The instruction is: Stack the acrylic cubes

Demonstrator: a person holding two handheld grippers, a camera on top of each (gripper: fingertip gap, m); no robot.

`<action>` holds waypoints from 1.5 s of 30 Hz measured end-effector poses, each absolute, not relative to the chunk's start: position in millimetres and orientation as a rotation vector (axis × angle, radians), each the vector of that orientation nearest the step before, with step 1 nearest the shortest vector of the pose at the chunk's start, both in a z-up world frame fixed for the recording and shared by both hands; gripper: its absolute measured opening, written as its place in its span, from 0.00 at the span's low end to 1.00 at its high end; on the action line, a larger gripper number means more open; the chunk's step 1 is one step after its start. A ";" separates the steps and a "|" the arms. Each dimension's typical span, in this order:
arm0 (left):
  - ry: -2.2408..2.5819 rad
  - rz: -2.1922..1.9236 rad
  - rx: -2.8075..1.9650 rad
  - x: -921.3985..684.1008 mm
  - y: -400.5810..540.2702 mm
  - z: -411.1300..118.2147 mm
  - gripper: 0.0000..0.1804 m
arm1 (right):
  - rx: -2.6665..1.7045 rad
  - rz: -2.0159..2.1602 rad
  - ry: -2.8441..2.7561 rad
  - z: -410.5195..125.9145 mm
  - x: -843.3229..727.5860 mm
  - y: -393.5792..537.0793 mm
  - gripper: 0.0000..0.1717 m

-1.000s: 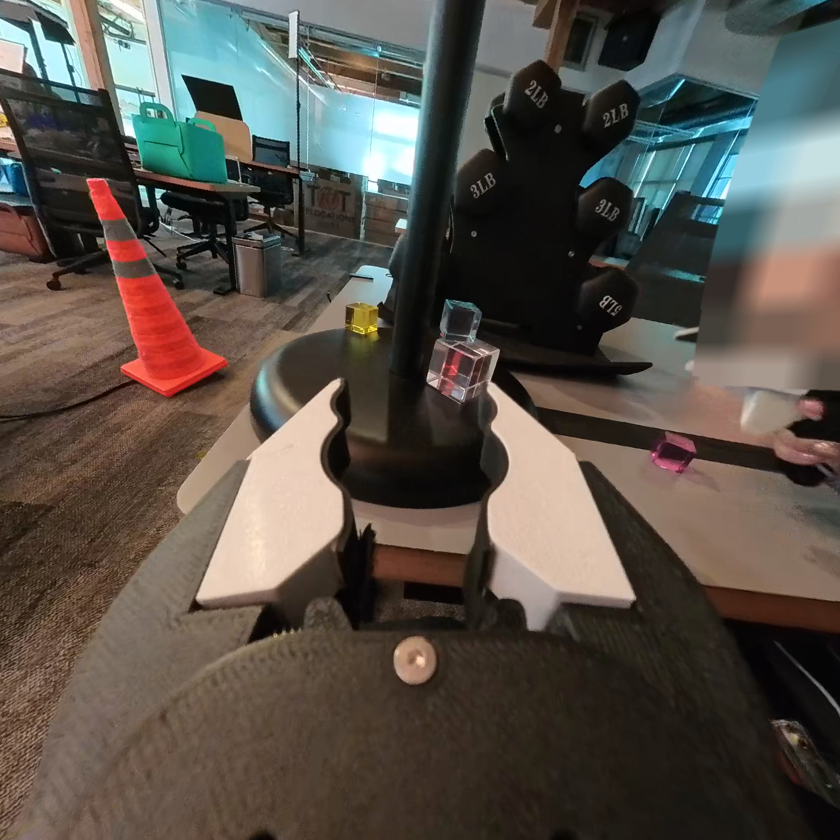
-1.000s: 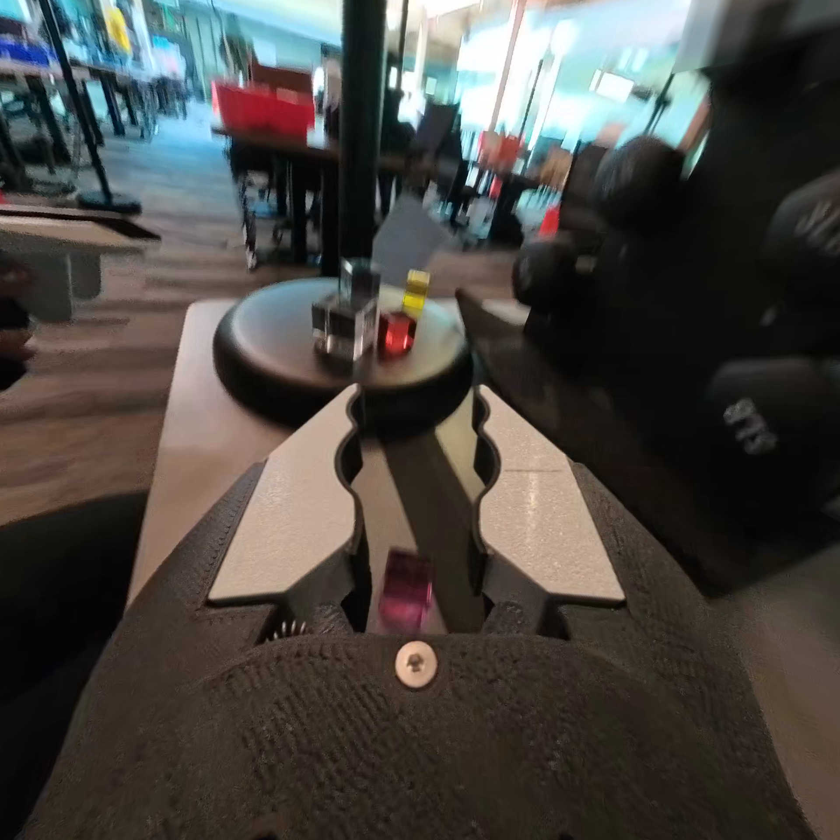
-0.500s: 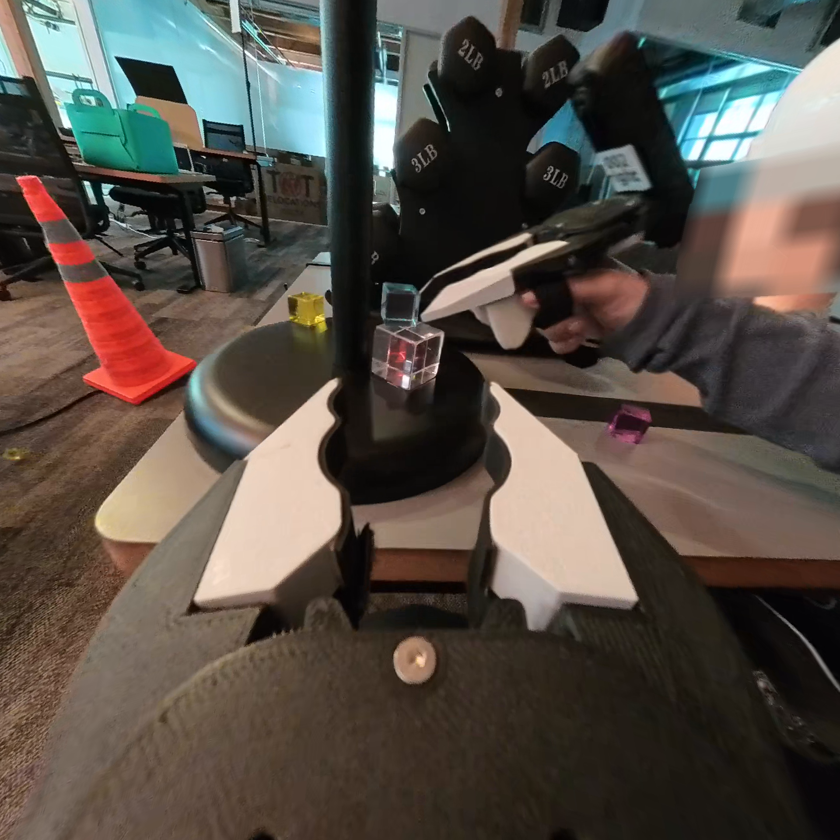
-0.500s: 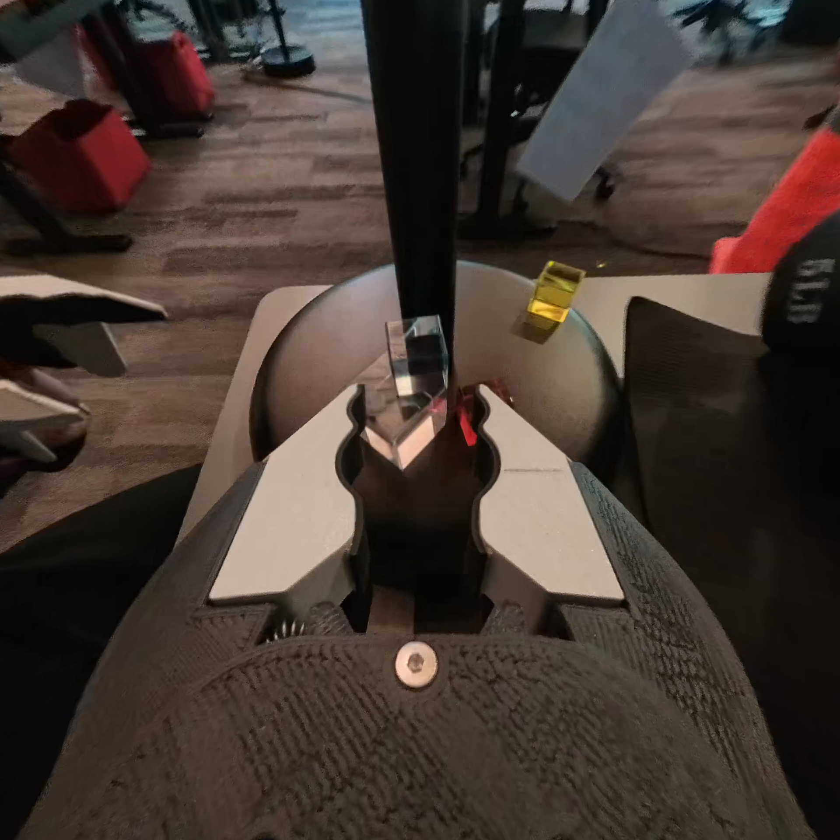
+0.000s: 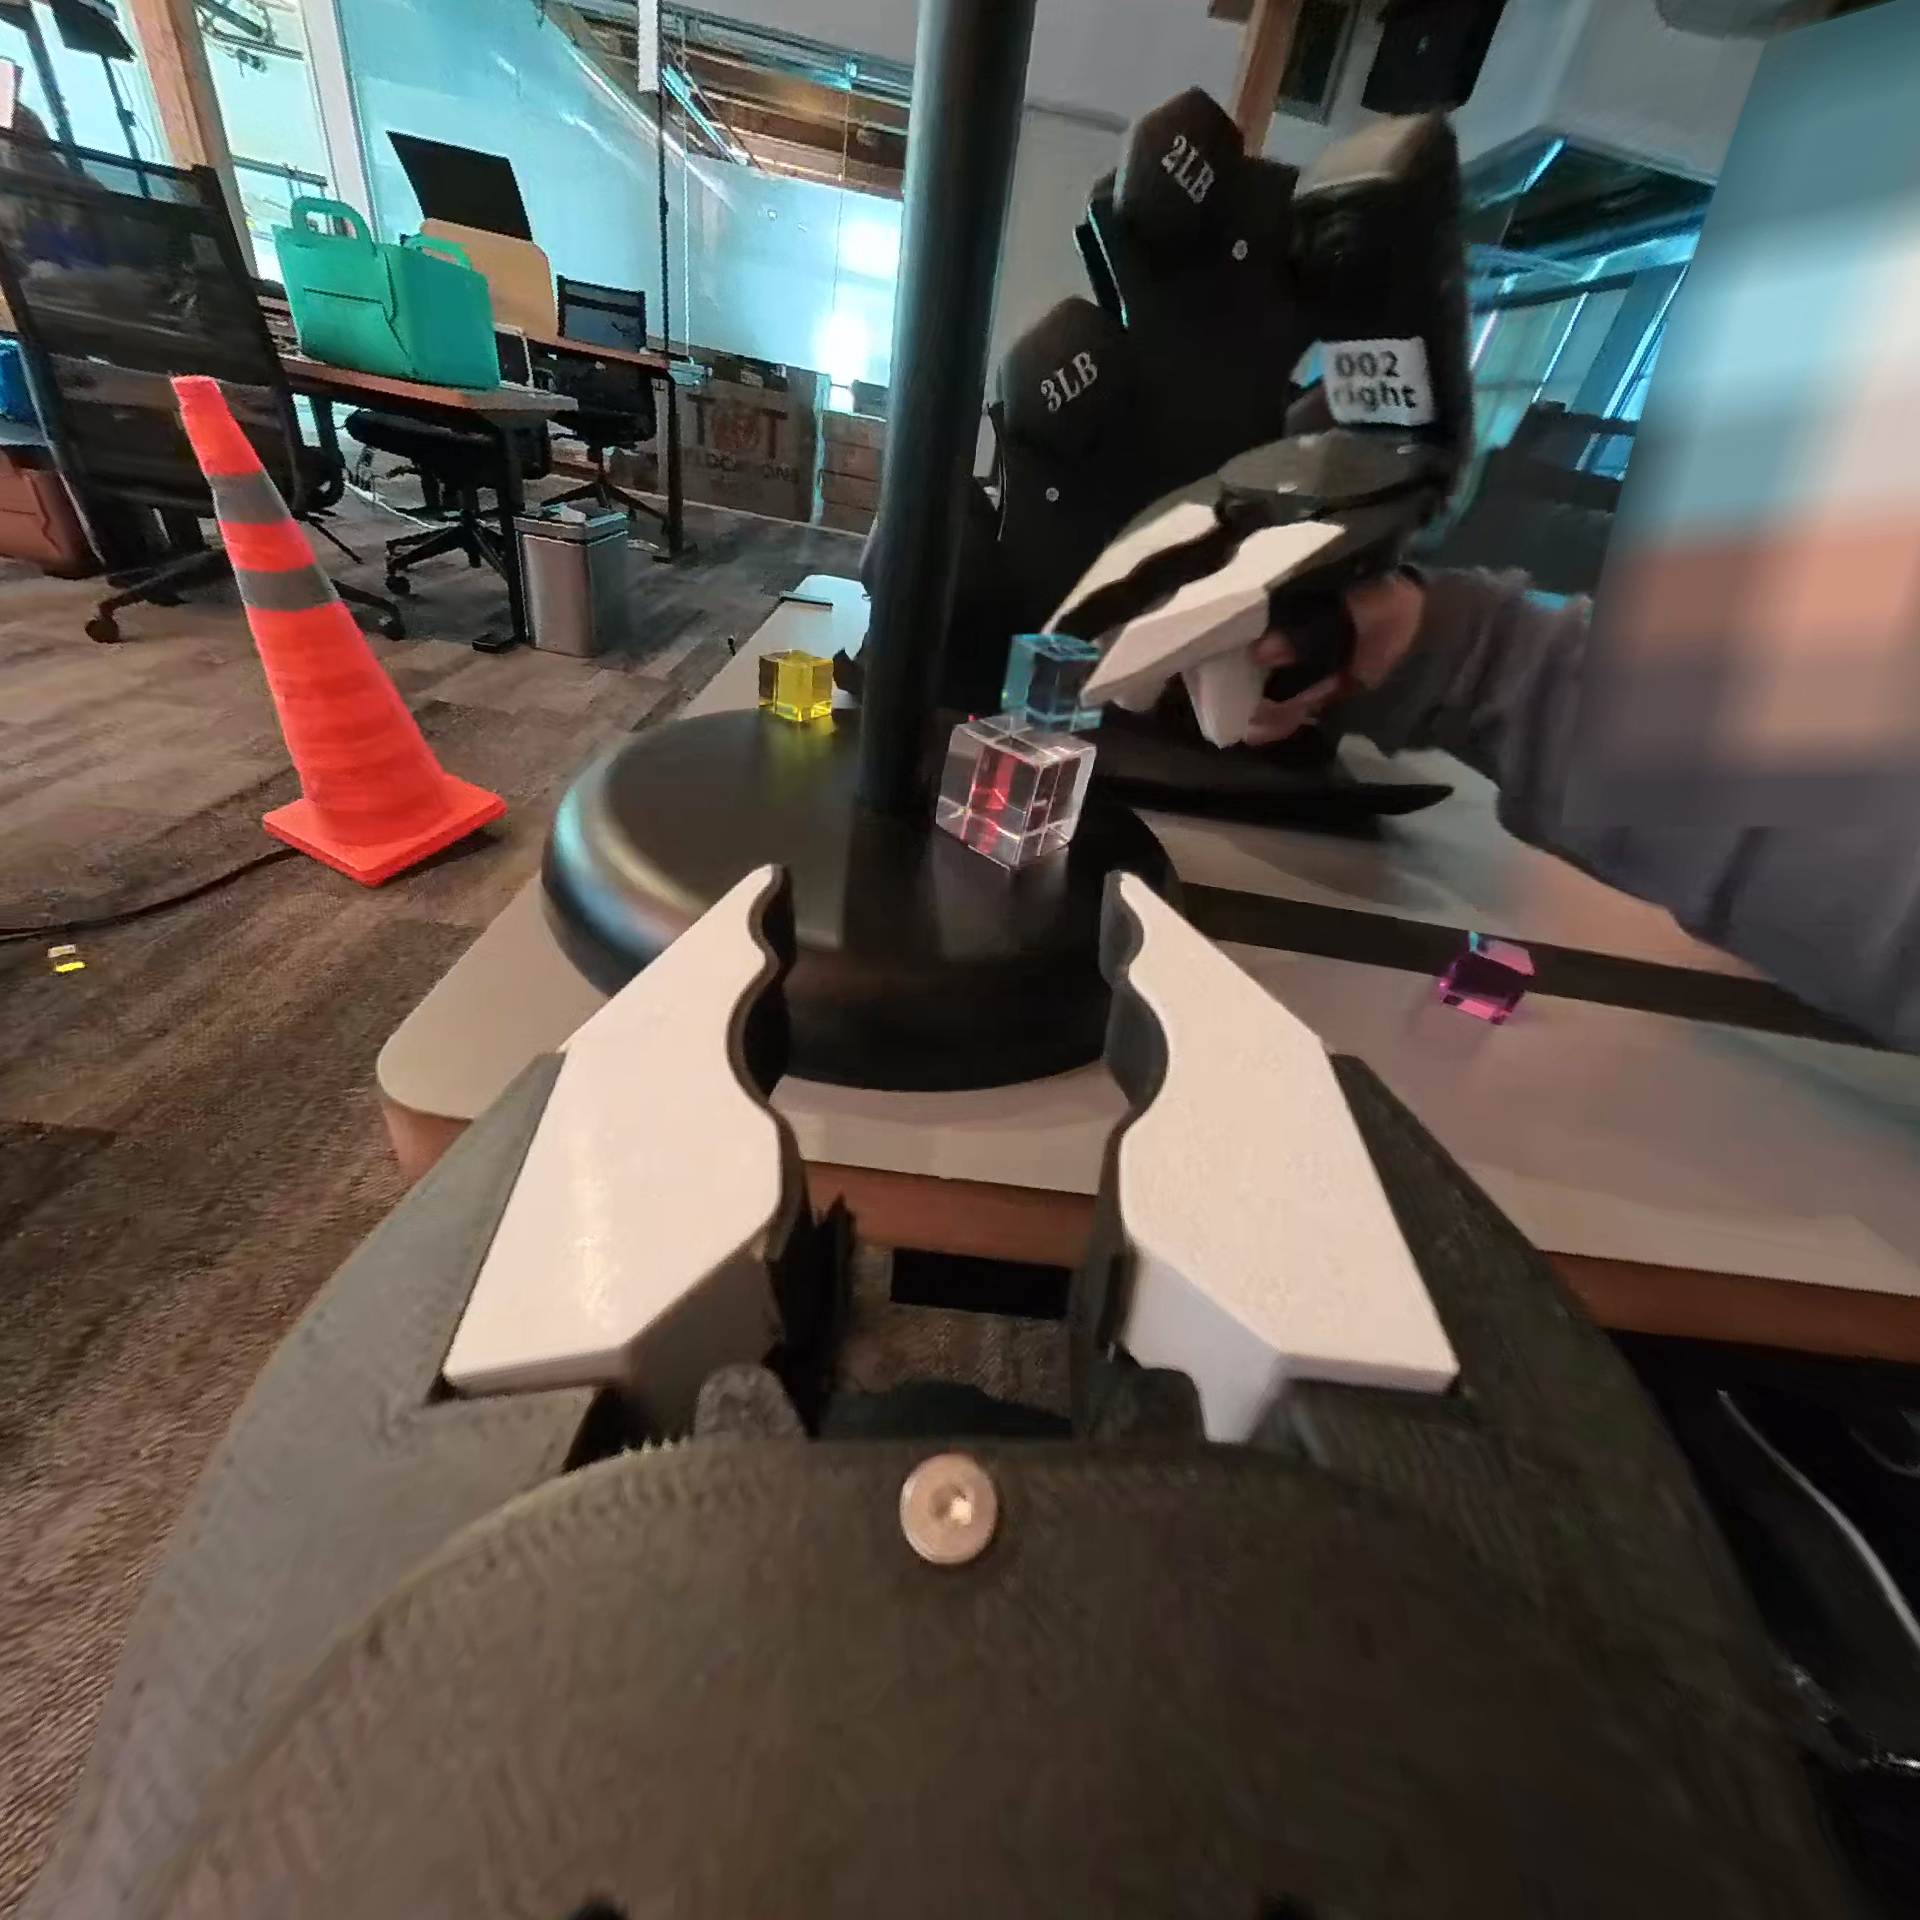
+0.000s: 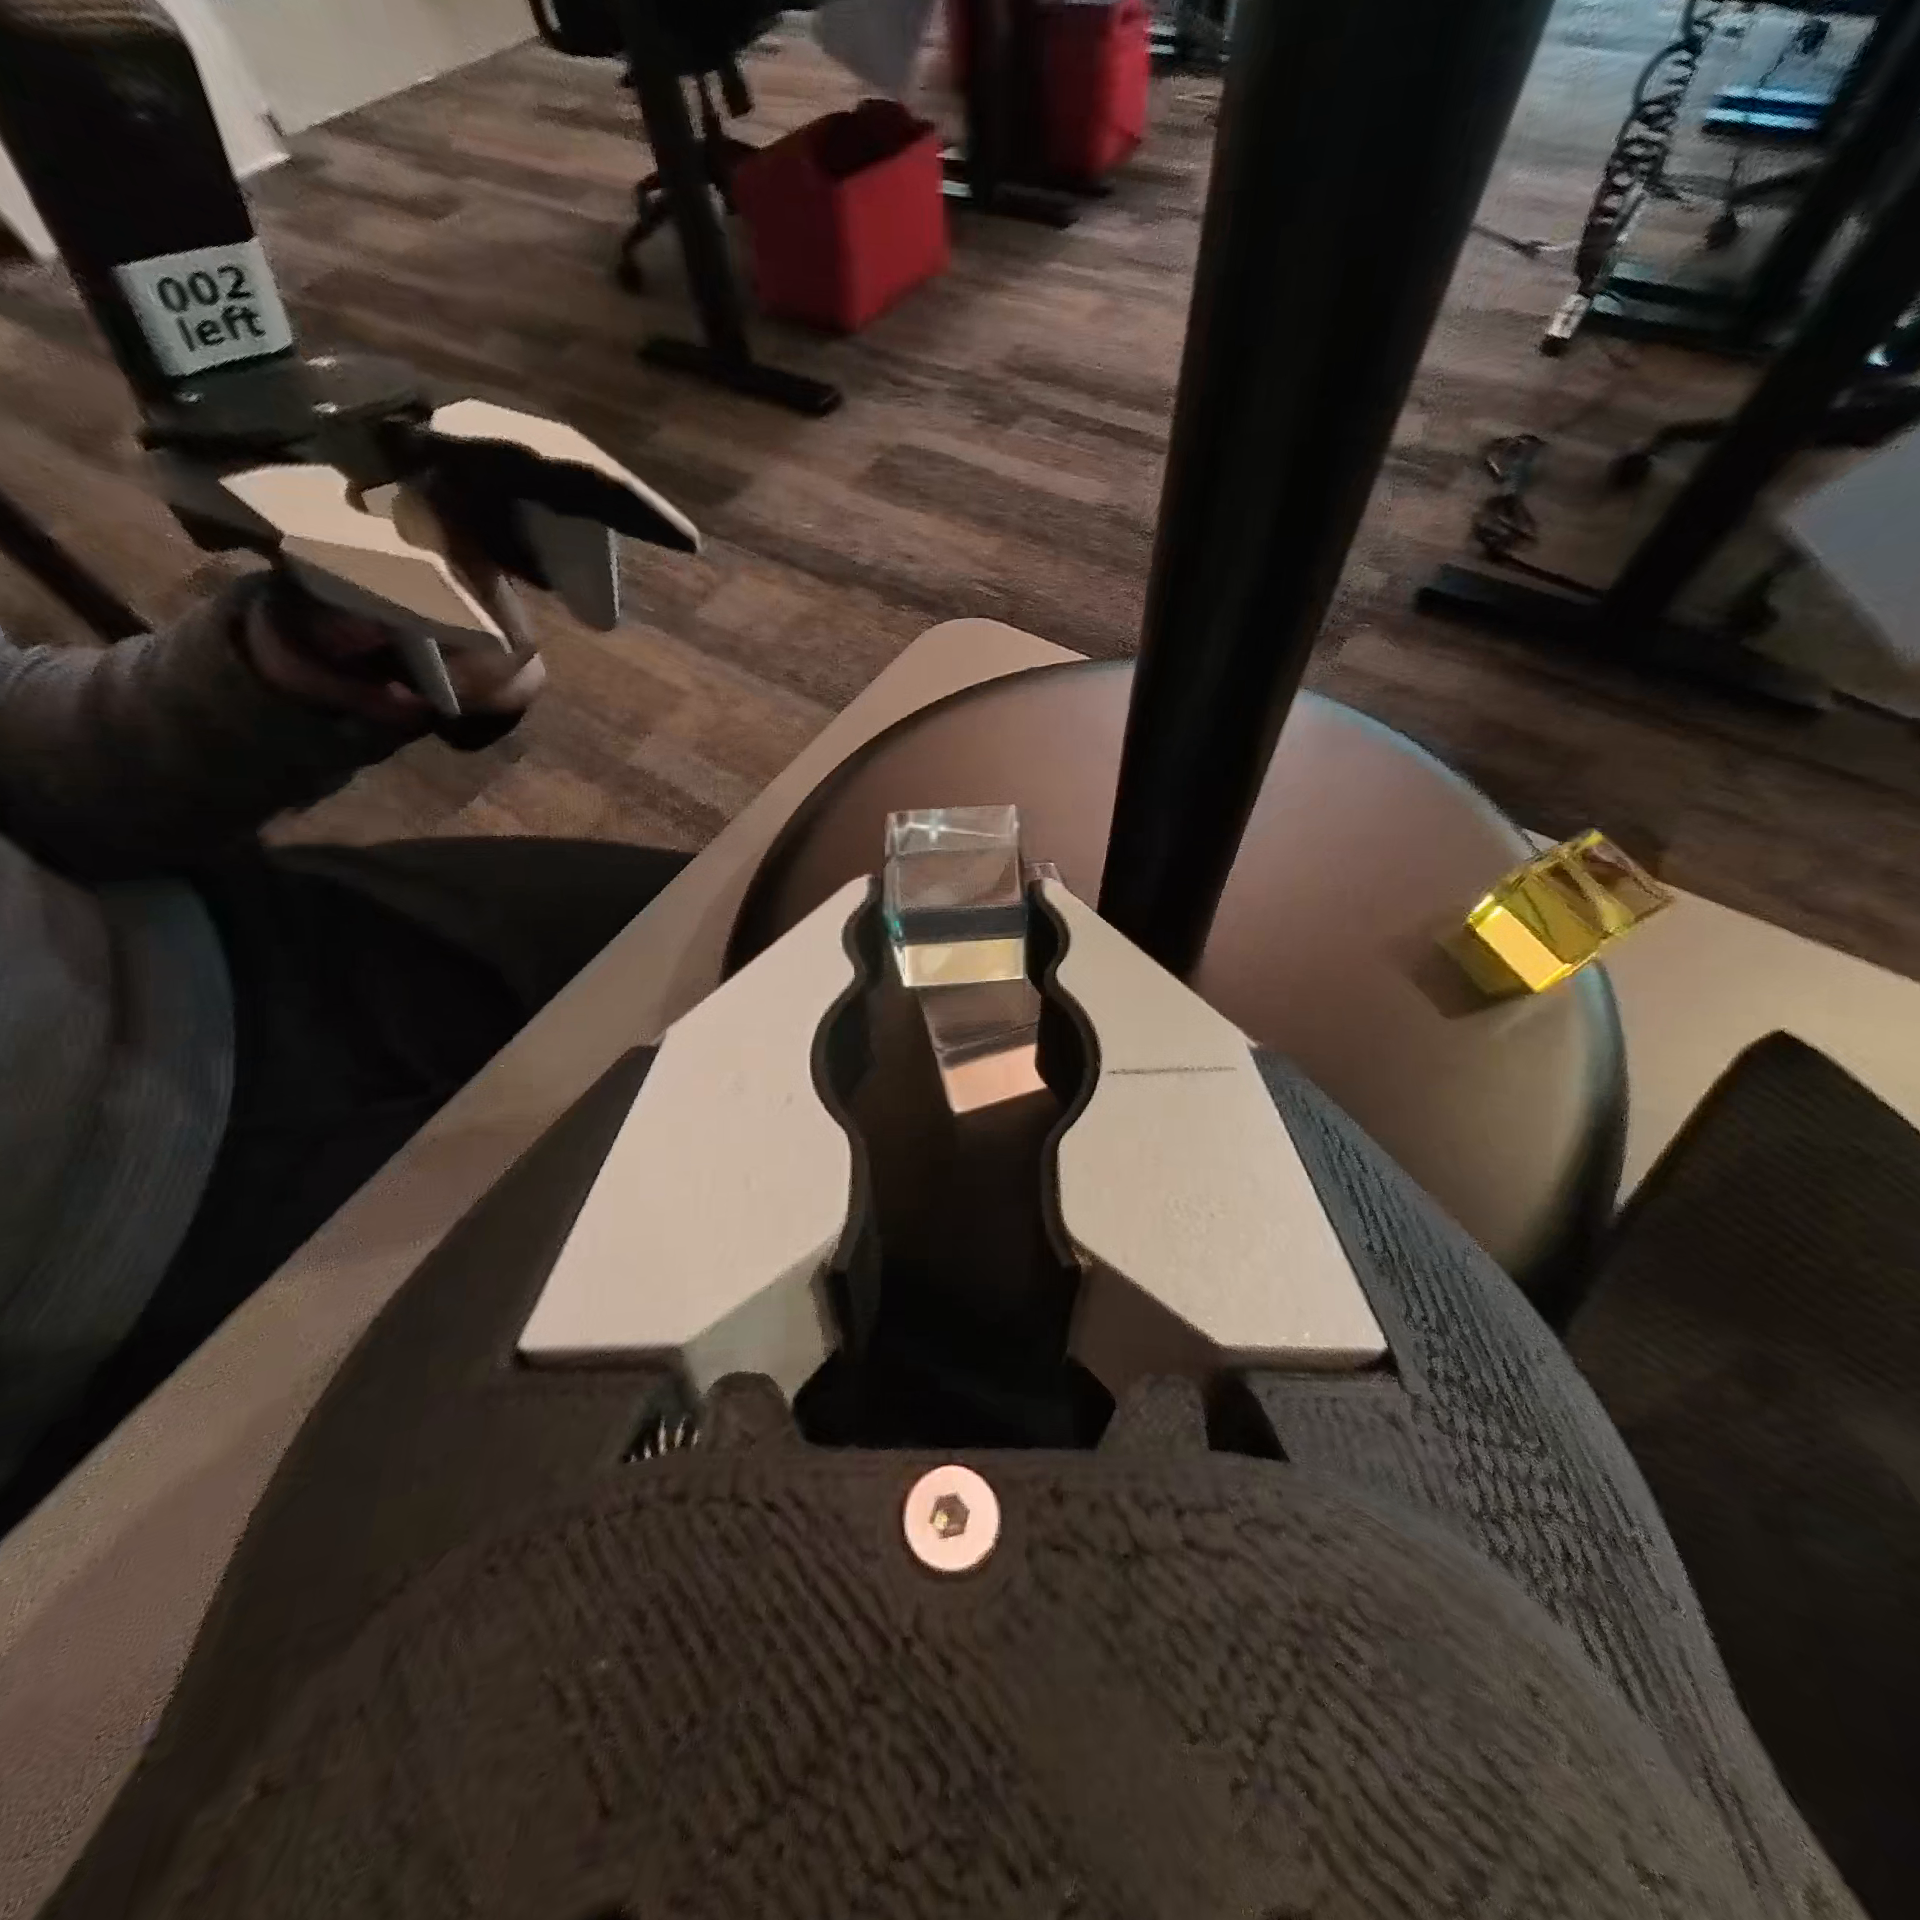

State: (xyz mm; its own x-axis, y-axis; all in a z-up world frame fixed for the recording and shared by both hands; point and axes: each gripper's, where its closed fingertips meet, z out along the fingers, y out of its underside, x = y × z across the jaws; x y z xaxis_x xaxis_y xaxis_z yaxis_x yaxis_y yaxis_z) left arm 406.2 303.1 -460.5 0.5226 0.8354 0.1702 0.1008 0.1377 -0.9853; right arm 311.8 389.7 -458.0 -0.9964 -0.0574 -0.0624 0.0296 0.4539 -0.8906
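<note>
Right gripper [image 6: 958, 914] now has its jaws narrowed onto the small pale-blue clear cube [image 6: 951, 896], a fingertip against each side of it; half a second ago the jaws stood wider, with the cubes loose between the tips. That cube sits on top of the larger clear cube [image 5: 1013, 788], which rests on the round black stand base [image 5: 665, 821] just beside the black pole [image 5: 935, 416]. From the left wrist view the right gripper [image 5: 1081, 665] reaches the small cube from the far side of the pole, a hand [image 5: 1340, 665] wrapped on its handle; a second ago only a hand showed at the table's edge there.

Left gripper [image 5: 940, 904] hangs wide open with nothing between its fingers, off the near edge of the table [image 5: 1558, 1101] in front of the base, much as it did before. A yellow cube [image 5: 795, 684] lies beyond the base, left of the pole, and a magenta cube [image 5: 1481, 982] lies on the table well to the pole's right; neither has shifted. Behind the pole stands a black dumbbell rack [image 5: 1174, 343], and an orange cone [image 5: 322, 665] is on the floor far to its left.
</note>
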 end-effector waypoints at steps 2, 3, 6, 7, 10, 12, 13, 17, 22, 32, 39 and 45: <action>-0.904 0.652 -1.357 405.8 304.4 -460.8 0.32 | -0.072 -1.582 2.594 -458.4 308.4 391.1 0.15; -0.906 0.650 -1.361 405.7 305.1 -461.1 0.32 | -0.088 -1.573 2.579 -458.8 307.3 391.3 0.15; -0.912 0.647 -1.369 405.5 307.0 -462.4 0.32 | -0.134 -1.536 2.527 -463.0 307.5 389.6 0.15; -0.913 0.647 -1.373 405.4 307.5 -462.9 0.32 | -0.151 -1.522 2.520 -465.4 307.8 388.5 0.15; -0.917 0.650 -1.387 404.7 308.8 -464.0 0.32 | -0.183 -1.516 2.473 -465.9 310.6 385.5 0.15; -0.920 0.651 -1.396 404.7 309.0 -464.3 0.33 | -0.166 -1.510 2.458 -462.1 313.4 389.5 0.17; -0.920 0.656 -1.398 405.2 308.2 -464.0 0.33 | -0.144 -1.538 2.438 -455.0 314.9 393.5 0.25; -0.921 0.665 -1.375 406.3 303.3 -461.9 0.33 | 0.075 -1.706 2.565 -443.3 292.2 415.2 0.25; -0.915 0.621 -1.377 400.4 310.6 -464.7 0.34 | 0.284 -1.495 2.820 -488.8 270.8 423.7 0.26; -0.900 0.617 -1.393 404.6 316.3 -469.3 0.34 | 0.427 -1.458 2.890 -499.5 247.8 422.4 0.15; -0.911 0.617 -1.379 406.3 311.6 -472.4 0.34 | 0.211 -1.771 2.603 -421.3 291.5 409.0 0.15; -0.904 0.620 -1.384 407.0 313.7 -472.8 0.34 | 0.072 -1.583 2.672 -434.2 313.6 390.9 0.15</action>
State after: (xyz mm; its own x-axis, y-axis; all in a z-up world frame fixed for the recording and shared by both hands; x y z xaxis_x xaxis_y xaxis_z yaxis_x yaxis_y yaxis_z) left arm 407.0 313.7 -472.8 0.5397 0.8237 0.1738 0.1343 0.1196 -0.9837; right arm 313.6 390.9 -434.2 -0.9983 0.0224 -0.0537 0.0578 0.4795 -0.8756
